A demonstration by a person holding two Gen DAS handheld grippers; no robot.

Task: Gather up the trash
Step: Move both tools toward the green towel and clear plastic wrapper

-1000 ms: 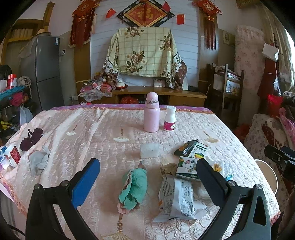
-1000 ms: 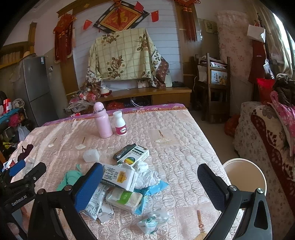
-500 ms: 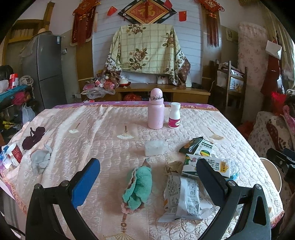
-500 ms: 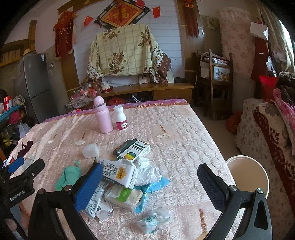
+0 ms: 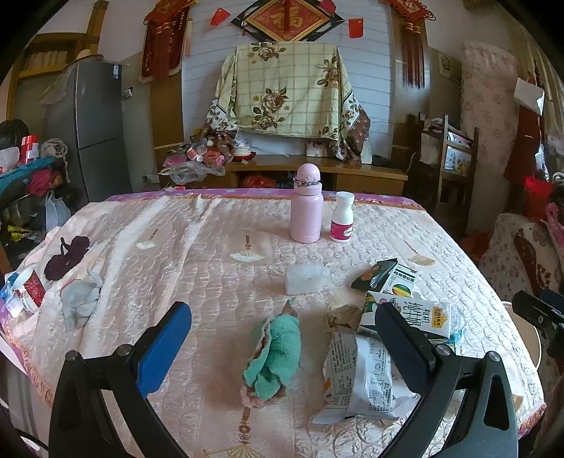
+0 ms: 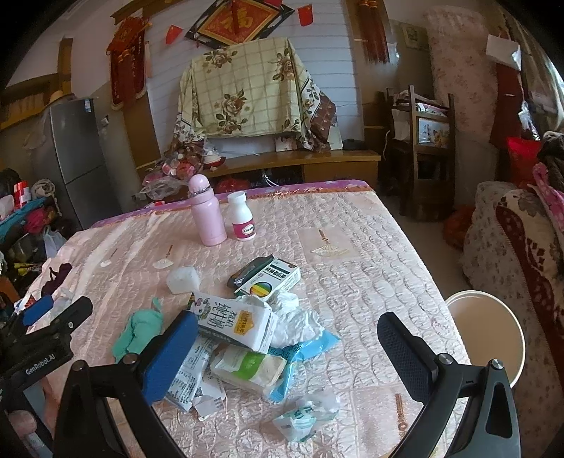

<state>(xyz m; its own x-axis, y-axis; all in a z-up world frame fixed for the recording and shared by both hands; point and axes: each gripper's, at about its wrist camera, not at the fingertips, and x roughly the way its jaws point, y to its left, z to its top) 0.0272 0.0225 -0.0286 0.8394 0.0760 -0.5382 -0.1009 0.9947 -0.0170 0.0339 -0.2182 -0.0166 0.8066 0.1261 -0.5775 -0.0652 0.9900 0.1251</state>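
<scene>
Both hand-held grippers (image 5: pixel 282 348) (image 6: pixel 285 356) gape wide, empty.

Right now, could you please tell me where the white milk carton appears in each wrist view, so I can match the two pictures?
Left wrist view: the milk carton lies at lower right, partly behind the right finger of the left tongs.
Right wrist view: the milk carton lies at lower centre, on top of the trash pile.
Shared landmark: the pink bottle stands upright farther back on the table, beyond the carton.

A lived-in home: quilt-covered table (image 5: pixel 197 253), fridge (image 5: pixel 95 130), red wall hangings (image 5: pixel 287 17), cluttered wooden sideboard (image 5: pixel 352 172).
</scene>
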